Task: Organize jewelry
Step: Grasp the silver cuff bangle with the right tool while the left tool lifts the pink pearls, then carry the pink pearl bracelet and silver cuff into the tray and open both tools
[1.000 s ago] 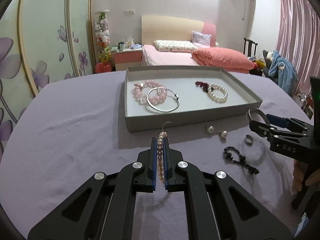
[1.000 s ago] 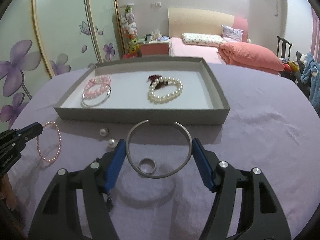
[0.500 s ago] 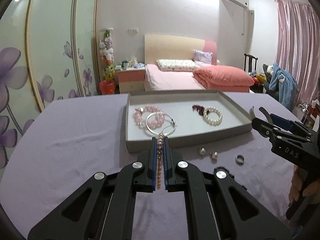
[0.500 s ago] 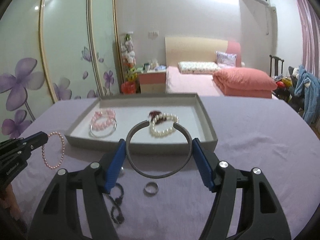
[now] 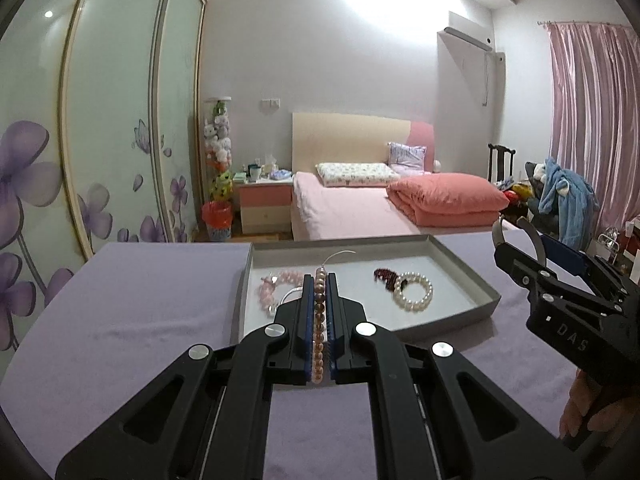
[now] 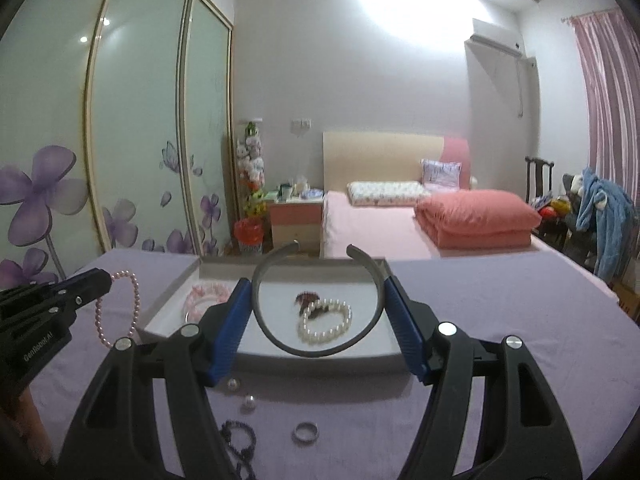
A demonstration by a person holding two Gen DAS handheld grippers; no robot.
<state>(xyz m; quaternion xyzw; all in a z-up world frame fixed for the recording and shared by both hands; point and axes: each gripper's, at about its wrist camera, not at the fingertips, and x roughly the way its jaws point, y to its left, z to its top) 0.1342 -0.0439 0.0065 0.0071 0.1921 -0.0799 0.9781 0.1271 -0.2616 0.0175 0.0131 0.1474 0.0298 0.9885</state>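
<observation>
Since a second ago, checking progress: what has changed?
Both hand-held grippers rose and advanced toward the tray: the left carrying the pink bead bracelet, the right the grey open bangle. Neither let go. The tray's bracelets and loose pieces on the cloth stayed put.

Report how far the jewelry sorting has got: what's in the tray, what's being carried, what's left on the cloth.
Done: the grey tray holds a white pearl bracelet, dark red beads and a pink bead bracelet.
In hand: the left gripper clamps a pink pearl bracelet; the right gripper carries a silver bangle.
Left: two pearl earrings, a ring and a black bead bracelet.
</observation>
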